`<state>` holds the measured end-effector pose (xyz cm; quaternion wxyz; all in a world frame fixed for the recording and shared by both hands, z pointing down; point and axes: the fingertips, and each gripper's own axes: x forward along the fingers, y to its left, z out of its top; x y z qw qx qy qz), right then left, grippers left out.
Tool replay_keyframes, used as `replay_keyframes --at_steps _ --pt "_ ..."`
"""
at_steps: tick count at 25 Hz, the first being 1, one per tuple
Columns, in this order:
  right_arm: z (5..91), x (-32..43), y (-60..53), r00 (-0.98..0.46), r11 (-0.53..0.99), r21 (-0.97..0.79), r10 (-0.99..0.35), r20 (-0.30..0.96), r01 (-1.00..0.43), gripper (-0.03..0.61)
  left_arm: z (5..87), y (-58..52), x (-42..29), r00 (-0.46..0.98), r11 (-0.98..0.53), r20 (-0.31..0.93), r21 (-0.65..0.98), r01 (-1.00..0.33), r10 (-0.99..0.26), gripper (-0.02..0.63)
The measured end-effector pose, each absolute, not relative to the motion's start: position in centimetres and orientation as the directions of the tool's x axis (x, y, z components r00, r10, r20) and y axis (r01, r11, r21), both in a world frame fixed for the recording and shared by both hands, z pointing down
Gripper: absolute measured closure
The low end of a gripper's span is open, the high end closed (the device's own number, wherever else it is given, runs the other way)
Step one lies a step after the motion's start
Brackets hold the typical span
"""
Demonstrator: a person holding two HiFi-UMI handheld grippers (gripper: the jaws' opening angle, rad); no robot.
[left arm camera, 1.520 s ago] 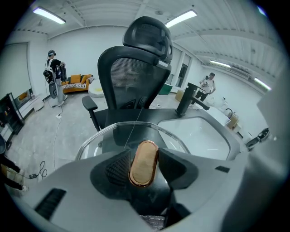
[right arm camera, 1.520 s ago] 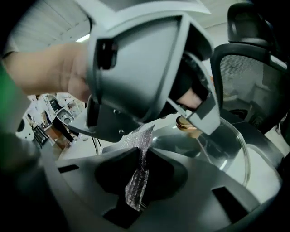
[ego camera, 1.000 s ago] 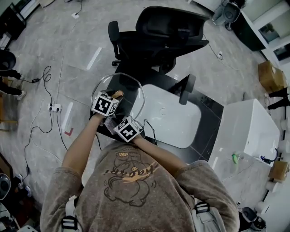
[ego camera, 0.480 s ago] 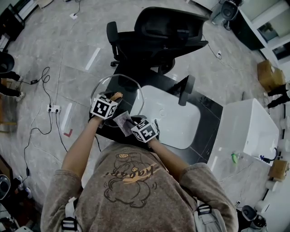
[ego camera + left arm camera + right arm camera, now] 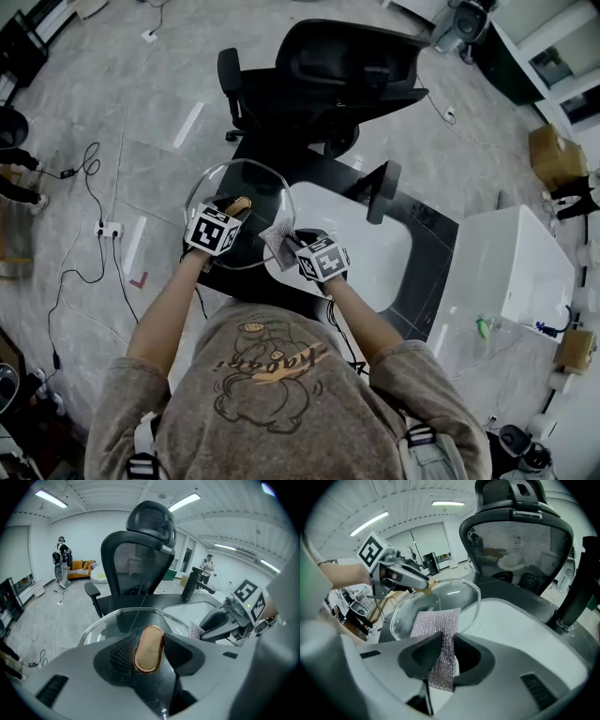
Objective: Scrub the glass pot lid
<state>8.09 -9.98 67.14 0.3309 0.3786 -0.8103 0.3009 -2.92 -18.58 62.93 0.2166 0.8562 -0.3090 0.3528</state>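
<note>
— Where do we have the glass pot lid (image 5: pixel 255 186)?
— Our left gripper (image 5: pixel 149 652) is clamped on its copper-coloured handle (image 5: pixel 150 639) and holds it tilted, just beside the white sink (image 5: pixel 375 258).
— And our right gripper (image 5: pixel 443 653)?
— Pinched on a silvery scrubbing cloth (image 5: pixel 436 620); the cloth's free end overlaps the lid's edge.
— Any writing?
— Only our shirt print (image 5: pixel 272 361), too unclear to read.

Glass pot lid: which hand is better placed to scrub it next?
Right. The right tool grips the silvery mesh scrubbing cloth near the round glass pot lid; the left tool is occupied holding its copper-coloured oval knob.
</note>
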Motion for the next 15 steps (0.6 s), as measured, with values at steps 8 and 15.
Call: replay_keyframes --at_steps 8,15 --pt "67.2 11.6 -16.3 -0.381 0.485 -0.127 -0.472 0.795 -0.865 0.485 63.1 -18.6 -2.8 0.565 -0.720 0.735 0.151 -0.677 -0.376 0.411" --pt "67.2 11.6 -21.1 -0.324 0.499 -0.053 -0.474 0.819 -0.865 0.485 62.9 -18.5 -2.8 0.571 -0.727 0.728 0.147 -0.671 -0.380 0.412"
